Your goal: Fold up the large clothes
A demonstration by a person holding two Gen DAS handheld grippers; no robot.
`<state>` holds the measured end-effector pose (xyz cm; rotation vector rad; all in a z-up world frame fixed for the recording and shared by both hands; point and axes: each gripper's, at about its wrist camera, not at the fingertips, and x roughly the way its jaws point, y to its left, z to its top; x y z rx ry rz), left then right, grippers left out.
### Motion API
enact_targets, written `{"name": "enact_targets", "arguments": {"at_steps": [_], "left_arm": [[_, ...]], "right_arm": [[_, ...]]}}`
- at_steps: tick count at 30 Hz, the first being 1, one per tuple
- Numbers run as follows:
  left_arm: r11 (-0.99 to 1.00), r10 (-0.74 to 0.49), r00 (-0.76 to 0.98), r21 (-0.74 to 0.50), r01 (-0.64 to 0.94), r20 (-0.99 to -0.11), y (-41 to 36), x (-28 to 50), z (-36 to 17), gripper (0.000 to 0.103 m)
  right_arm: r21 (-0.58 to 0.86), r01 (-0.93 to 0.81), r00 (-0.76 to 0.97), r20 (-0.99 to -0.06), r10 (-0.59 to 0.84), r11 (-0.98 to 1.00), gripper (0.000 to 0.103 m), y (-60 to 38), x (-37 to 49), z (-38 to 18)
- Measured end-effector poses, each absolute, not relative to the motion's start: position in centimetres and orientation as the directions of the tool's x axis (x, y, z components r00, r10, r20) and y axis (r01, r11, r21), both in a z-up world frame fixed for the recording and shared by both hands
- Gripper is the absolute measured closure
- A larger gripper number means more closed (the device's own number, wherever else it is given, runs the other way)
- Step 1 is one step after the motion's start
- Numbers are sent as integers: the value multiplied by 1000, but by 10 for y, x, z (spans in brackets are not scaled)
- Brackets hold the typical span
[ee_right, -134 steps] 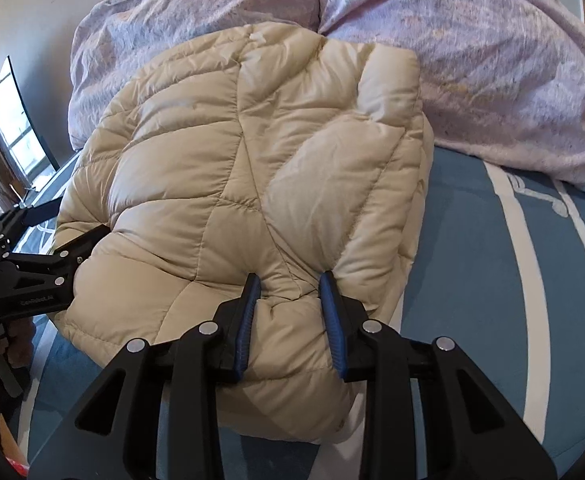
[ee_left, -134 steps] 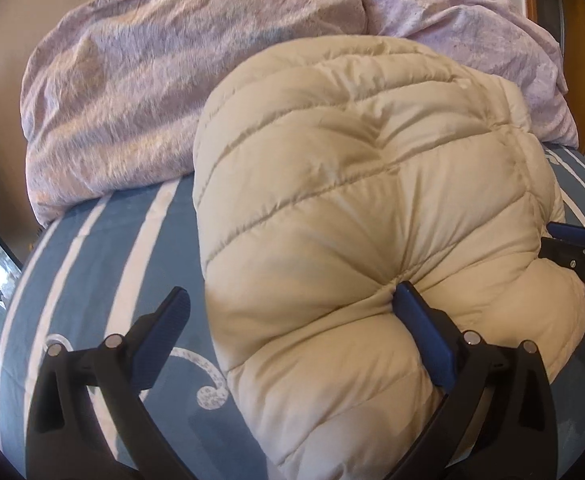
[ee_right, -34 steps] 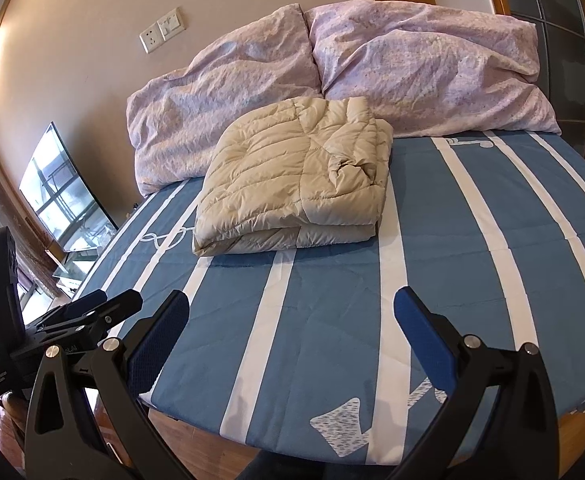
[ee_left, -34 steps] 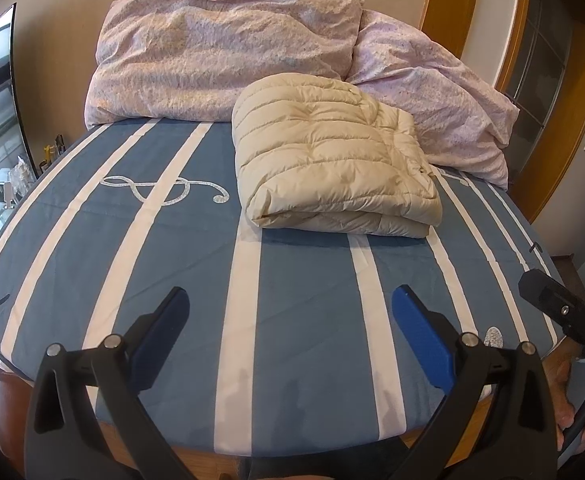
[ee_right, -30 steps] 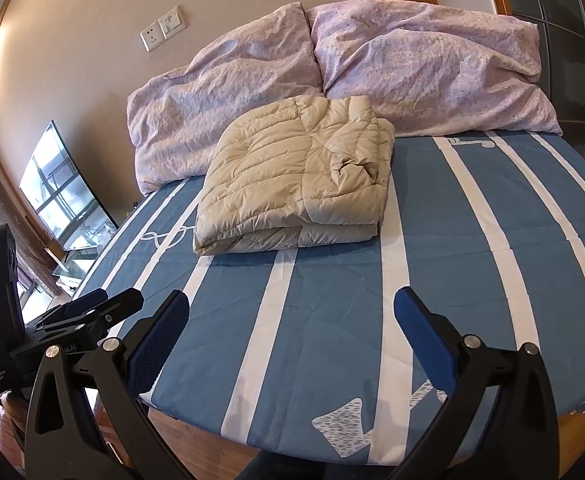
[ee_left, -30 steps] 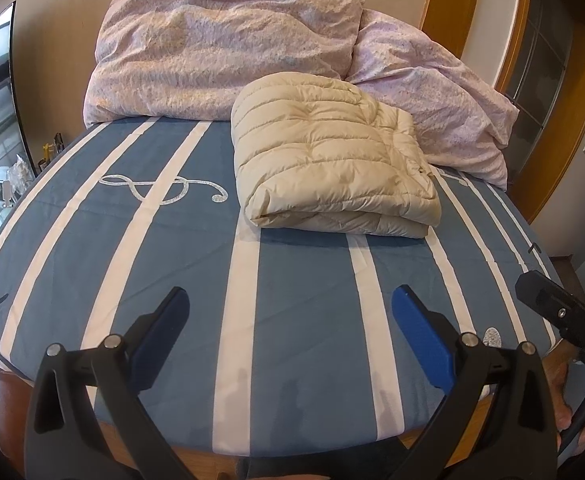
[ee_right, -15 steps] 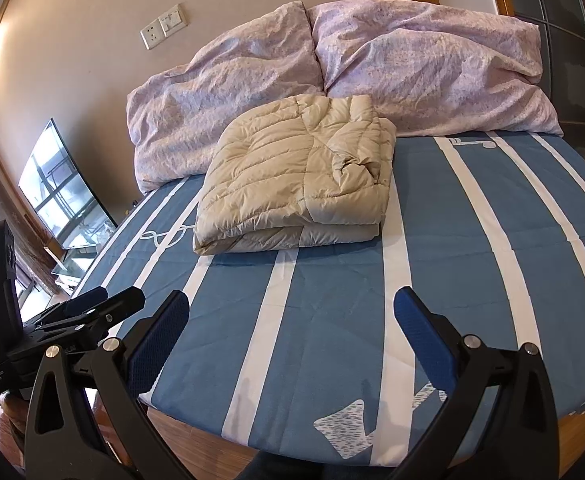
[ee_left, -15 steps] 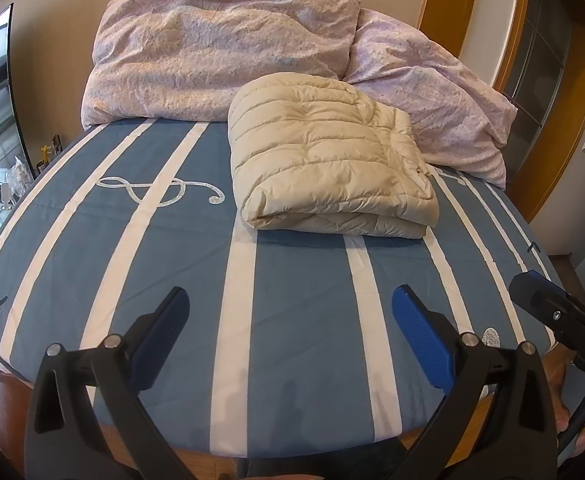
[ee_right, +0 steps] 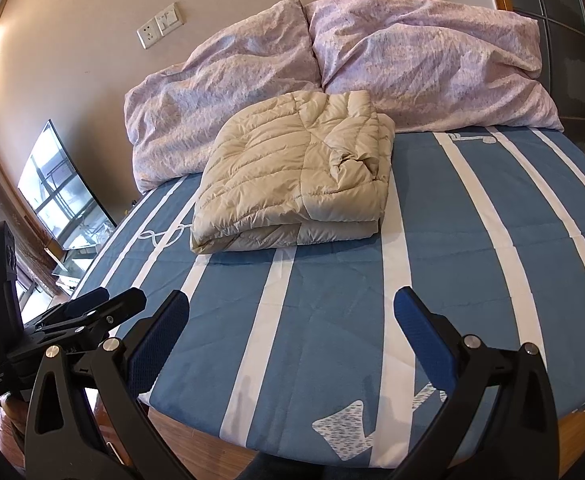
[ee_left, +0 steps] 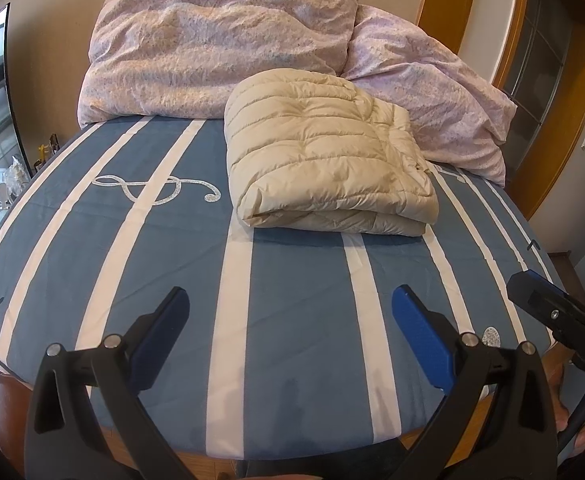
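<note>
A cream quilted down jacket (ee_left: pixel 324 156) (ee_right: pixel 296 180) lies folded into a thick rectangle at the far middle of the bed, its back edge against the pillows. My left gripper (ee_left: pixel 288 332) hovers open over the bed's near edge, far short of the jacket, with nothing between its blue pads. My right gripper (ee_right: pixel 290 332) is open as well, also at the near edge and holding nothing. Each gripper shows in the other's view: the right one (ee_left: pixel 552 316) at the right border, the left one (ee_right: pixel 92 312) at the lower left.
The bed (ee_left: pixel 292 280) has a blue cover with white stripes and a treble clef motif (ee_left: pixel 152 188). Two lilac pillows (ee_left: pixel 220 48) (ee_right: pixel 424 60) lean on the wall behind the jacket. A screen (ee_right: pixel 60 192) stands left of the bed; a wooden door frame (ee_left: pixel 548 100) stands right.
About 4.5 s ago both grippers were pressed into the jacket, the right one shut on a fold. Both have since let go and pulled back to the bed's near edge; over the last second hardly anything moves.
</note>
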<state>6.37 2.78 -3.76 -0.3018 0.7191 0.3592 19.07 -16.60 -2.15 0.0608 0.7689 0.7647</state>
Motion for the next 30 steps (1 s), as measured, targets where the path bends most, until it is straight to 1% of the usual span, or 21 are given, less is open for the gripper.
{"name": "enact_targets", "arguments": {"at_steps": [30], "left_arm": [[898, 203, 692, -149, -413, -692, 30, 71, -43, 2]], "right_arm": [[322, -600, 458, -613, 644, 732, 1, -163, 195, -27]]}}
